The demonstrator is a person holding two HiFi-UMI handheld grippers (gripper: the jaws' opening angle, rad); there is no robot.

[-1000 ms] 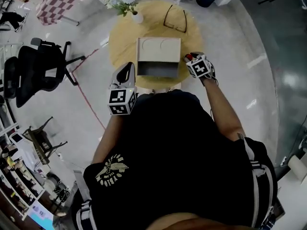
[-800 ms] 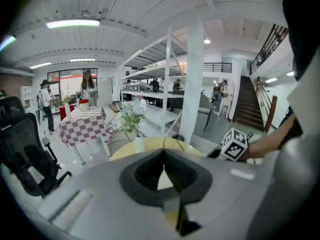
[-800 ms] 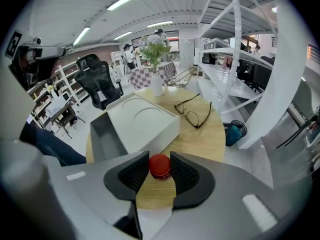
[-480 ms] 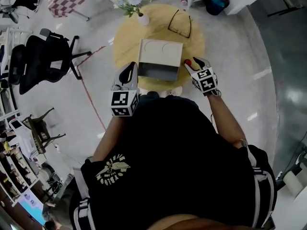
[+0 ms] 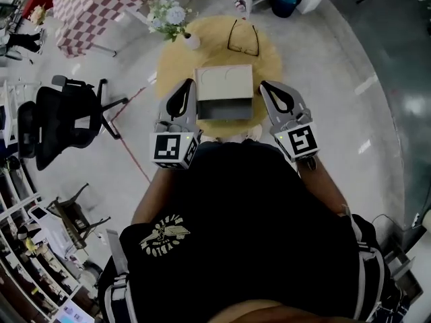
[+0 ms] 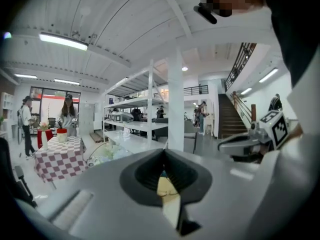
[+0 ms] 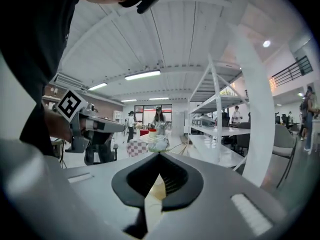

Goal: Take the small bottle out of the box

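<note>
Left tongs, right tongs shut, glasses beyond

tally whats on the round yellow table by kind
box: 1
pair of glasses: 1
vase of flowers: 1
total: 3

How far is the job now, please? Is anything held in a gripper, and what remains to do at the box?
Done: nothing can be confirmed, as no small bottle shows in any view. In hand: nothing. The left gripper and right gripper are both shut and empty, one at each side of the box on the round table. Left: the bottle, if inside, must be gripped and lifted out.
</note>
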